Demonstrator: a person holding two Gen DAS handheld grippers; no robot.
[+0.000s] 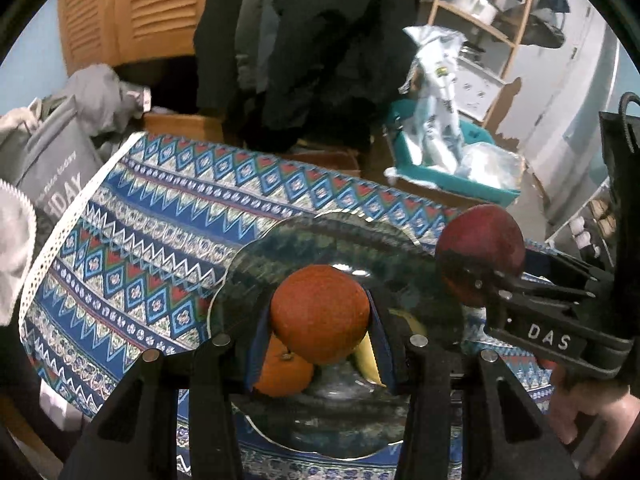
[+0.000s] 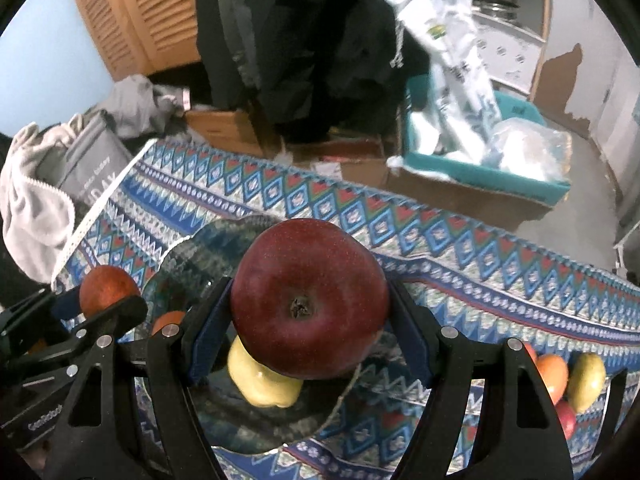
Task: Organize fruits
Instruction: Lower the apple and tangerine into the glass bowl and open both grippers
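Grippers both loaded: left gripper [image 1: 320, 316] clamps orange [image 1: 320, 312]; right gripper [image 2: 308, 312] clamps red apple [image 2: 308, 304].

We list a woven cloth tablecloth [image 1: 160, 216], matt, at nine o'clock; a glossy glazed plate [image 1: 320, 240] at centre; a dimpled, matt orange [image 1: 320, 312]; a smooth, shiny red apple [image 2: 308, 300]; matt black plastic grippers with metal pins; slatted wooden doors [image 1: 132, 4] at eleven; crinkled glossy plastic bags [image 2: 452, 52] at two.
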